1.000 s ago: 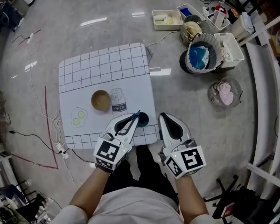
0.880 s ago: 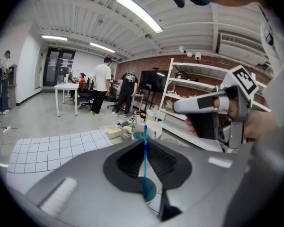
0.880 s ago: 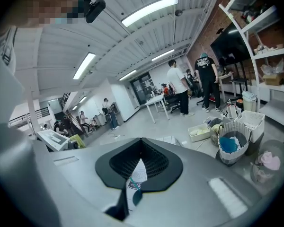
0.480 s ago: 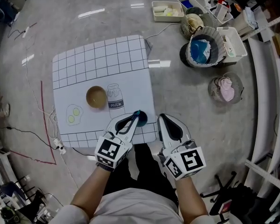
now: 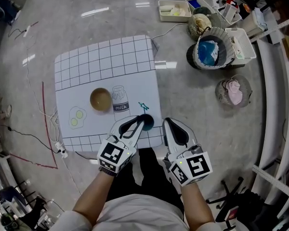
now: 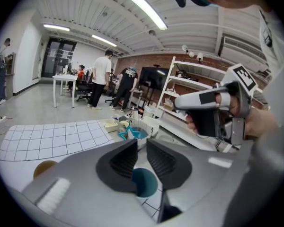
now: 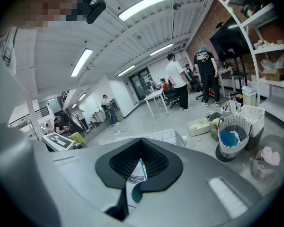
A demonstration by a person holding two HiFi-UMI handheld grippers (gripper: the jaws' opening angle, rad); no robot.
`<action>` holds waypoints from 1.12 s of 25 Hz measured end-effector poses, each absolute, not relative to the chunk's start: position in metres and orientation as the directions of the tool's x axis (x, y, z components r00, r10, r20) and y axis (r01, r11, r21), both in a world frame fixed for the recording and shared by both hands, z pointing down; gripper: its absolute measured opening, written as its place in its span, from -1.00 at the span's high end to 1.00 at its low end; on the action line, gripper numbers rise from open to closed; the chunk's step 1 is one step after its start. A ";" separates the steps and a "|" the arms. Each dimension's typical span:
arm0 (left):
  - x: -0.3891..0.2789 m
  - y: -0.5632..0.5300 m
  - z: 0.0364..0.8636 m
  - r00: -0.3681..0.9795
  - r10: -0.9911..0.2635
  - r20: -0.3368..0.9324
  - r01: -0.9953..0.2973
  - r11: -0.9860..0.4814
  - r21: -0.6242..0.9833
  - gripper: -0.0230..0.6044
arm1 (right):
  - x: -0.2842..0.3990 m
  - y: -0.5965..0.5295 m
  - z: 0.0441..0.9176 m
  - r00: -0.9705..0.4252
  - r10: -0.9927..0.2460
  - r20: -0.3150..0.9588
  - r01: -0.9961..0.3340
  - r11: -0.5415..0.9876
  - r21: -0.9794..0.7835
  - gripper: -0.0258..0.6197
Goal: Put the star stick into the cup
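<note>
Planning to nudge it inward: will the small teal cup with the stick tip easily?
Probably tippy: the cup looks small, and the star stick leans out above its rim. It stands near the table edge, so push low.

Brown bowl (image 5: 100,100) beside milk drawing (image 5: 119,101)

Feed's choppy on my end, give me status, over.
Left gripper open, empty, right at the cup. Right gripper shut, empty. Star stick stands in the cup, star up. Nothing in the way.

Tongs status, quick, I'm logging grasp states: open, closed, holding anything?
Left tongs: open, holding nothing; the round teal cup shows through the gap.
Right tongs: closed, holding nothing.
</note>
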State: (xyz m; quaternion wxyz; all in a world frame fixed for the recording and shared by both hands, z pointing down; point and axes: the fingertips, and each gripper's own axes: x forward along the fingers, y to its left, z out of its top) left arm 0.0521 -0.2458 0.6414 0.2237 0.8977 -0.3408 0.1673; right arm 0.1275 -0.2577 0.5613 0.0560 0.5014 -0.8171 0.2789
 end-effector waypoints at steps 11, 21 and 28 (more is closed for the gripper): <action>0.042 -0.247 0.627 0.703 -0.557 0.442 -0.698 -0.662 0.275 0.85 | 0.120 -0.254 0.549 -0.481 -0.797 0.366 -0.858 0.343 -0.382 0.88; 0.035 -0.241 0.602 0.706 -0.573 0.416 -0.695 -0.673 0.254 0.86 | 0.114 -0.243 0.529 -0.461 -0.818 0.345 -0.870 0.340 -0.358 0.88; 0.029 -0.234 0.584 0.710 -0.578 0.402 -0.691 -0.682 0.239 0.86 | 0.111 -0.229 0.516 -0.441 -0.837 0.324 -0.878 0.327 -0.350 0.88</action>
